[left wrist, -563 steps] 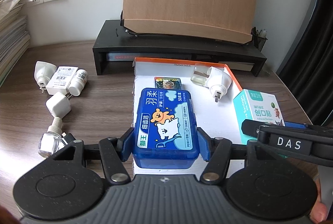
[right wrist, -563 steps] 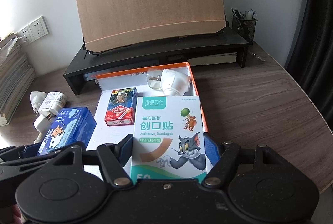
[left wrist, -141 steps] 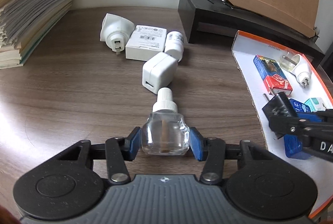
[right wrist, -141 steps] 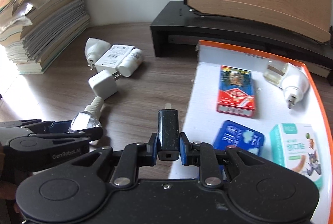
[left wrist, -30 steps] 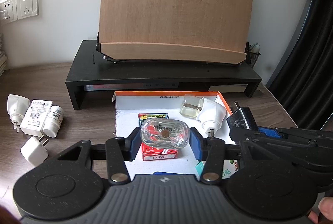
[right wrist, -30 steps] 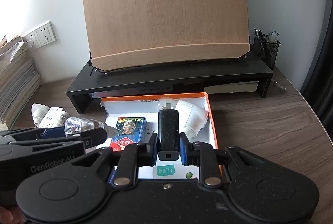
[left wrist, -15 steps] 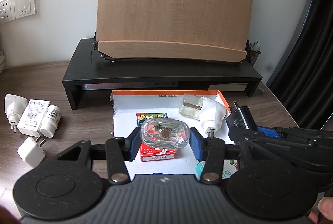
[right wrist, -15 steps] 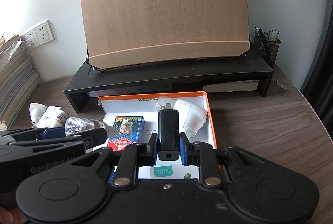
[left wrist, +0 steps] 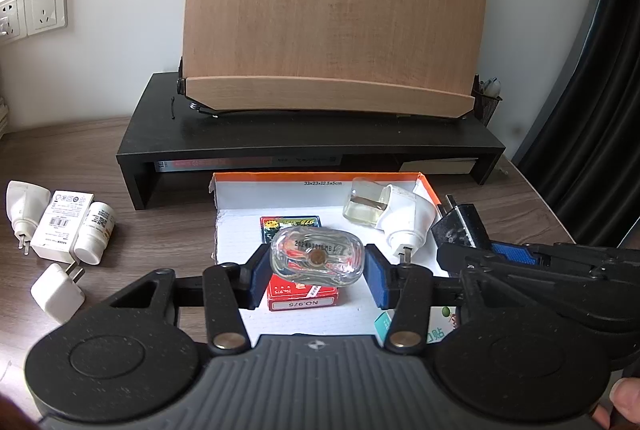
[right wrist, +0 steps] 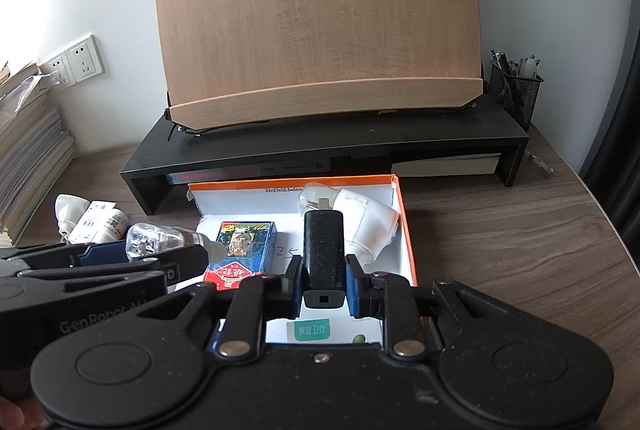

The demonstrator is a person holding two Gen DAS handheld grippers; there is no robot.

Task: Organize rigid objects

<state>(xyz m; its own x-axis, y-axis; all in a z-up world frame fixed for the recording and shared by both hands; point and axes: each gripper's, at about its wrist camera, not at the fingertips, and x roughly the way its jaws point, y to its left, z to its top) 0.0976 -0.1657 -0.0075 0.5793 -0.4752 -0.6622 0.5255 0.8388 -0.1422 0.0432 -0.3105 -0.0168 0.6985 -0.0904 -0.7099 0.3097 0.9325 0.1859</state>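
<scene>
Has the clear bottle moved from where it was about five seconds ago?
Yes. The clear bottle left the bare table and now hangs in the left tongs above the orange-rimmed box.

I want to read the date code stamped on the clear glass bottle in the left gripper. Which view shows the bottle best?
The left wrist view: the clear glass bottle sits base-on, centred between the left gripper's pads, with the stamped code facing the camera. The right wrist view shows it only from the side, partly hidden behind that gripper.
</scene>
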